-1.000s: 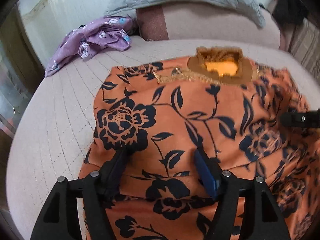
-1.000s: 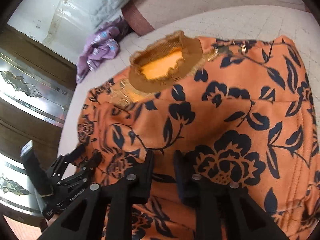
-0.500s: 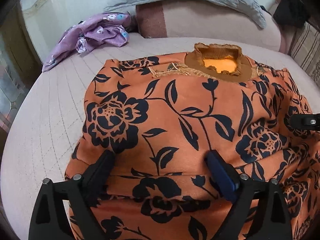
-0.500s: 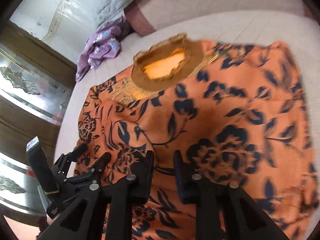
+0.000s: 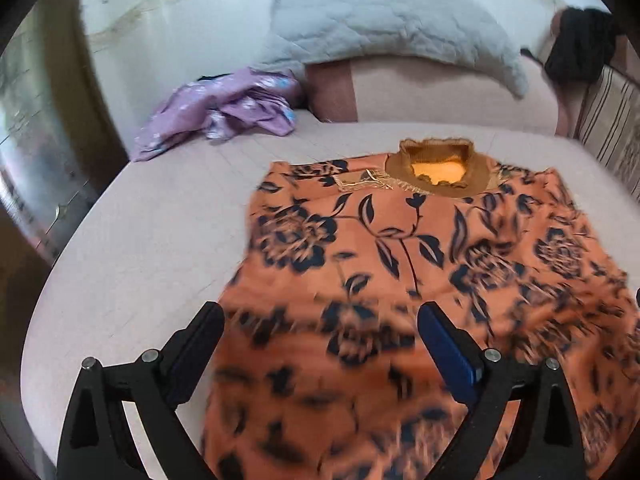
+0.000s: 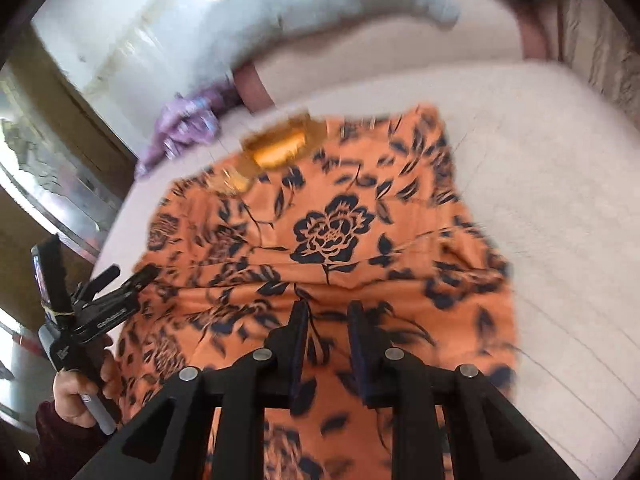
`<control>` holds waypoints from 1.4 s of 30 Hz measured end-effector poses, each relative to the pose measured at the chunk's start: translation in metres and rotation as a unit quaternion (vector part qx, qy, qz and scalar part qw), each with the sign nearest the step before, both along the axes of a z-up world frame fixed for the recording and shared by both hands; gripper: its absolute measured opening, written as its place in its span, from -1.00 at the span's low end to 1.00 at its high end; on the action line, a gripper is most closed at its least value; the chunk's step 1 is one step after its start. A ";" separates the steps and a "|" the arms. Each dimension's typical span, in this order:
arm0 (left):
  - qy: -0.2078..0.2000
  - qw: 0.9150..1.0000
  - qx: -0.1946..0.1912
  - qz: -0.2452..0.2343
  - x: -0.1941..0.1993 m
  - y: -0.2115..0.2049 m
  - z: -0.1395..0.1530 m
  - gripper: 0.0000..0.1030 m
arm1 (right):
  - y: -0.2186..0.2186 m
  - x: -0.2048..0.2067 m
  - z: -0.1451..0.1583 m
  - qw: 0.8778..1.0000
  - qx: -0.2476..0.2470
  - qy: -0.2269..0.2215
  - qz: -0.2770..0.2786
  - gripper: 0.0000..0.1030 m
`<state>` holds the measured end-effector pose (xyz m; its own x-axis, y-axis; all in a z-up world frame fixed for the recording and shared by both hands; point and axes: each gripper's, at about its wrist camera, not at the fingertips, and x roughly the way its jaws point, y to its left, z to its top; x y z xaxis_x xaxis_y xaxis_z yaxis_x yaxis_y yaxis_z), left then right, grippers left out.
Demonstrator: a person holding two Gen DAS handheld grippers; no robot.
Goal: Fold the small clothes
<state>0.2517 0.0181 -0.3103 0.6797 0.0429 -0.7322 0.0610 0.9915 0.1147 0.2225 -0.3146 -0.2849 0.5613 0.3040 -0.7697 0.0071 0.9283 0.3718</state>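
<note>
Jaws of the left gripper [image 5: 318, 322] stand released over the orange top [image 5: 400, 280]; whether the narrow right gripper [image 6: 327, 312] grasps it, I cannot tell.

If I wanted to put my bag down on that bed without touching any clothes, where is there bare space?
Bare bedcover runs between the orange flowered top and the bed's near rounded edge, below the purple garment. More lies open on the top's other side. A narrow strip stays clear between the collar and the pillows. The middle is crowded.
</note>
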 end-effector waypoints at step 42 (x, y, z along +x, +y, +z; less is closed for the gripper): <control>0.188 0.972 -0.140 -0.007 -0.128 0.110 -0.033 -0.85 | -0.051 -0.167 -0.057 0.979 0.085 0.165 -0.085 -0.74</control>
